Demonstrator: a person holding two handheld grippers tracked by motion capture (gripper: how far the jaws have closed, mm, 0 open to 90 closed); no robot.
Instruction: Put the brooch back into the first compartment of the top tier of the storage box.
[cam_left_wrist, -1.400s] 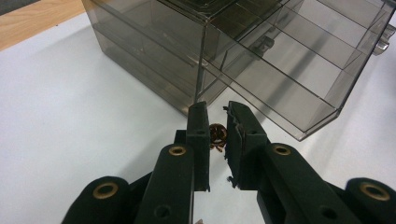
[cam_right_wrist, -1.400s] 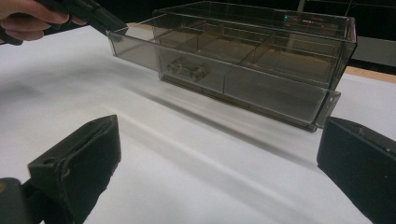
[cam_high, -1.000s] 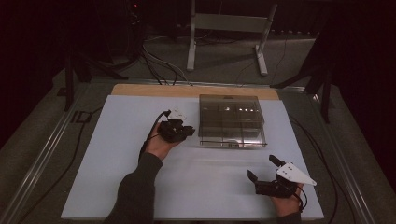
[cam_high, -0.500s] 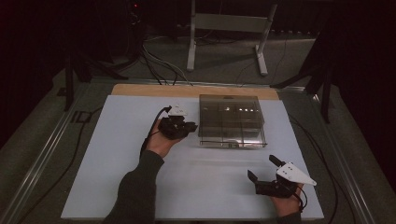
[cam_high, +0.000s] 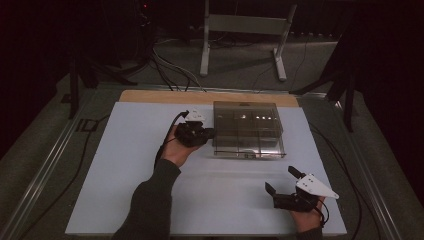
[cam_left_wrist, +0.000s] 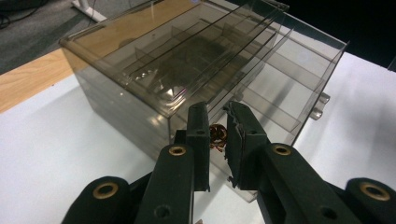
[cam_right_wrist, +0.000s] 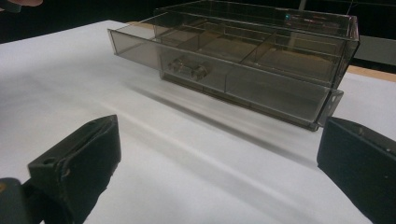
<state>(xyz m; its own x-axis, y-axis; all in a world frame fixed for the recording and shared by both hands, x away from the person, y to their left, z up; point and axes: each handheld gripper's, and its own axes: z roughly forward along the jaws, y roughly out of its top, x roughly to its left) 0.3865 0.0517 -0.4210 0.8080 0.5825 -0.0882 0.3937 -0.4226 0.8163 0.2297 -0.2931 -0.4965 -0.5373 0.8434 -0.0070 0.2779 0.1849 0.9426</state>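
Left hand-held gripper (cam_high: 200, 134) moved to drawer box (cam_high: 247, 129), pinching small coppery thing (cam_left_wrist: 217, 136); drop-off left; right hand-held gripper (cam_high: 282, 181) open.

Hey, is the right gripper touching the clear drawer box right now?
Apart. In the right gripper view, bare white table lies between the open right gripper and the drawer box; the high view shows the same gap.

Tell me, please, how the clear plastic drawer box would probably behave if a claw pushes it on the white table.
The drawer box looks stiff: thin hard walls and dividers. It seems nearly empty, so probably light, and likely to slide on the smooth white table rather than tip, being low and wide. Its open drawer may move first if pushed at the front.
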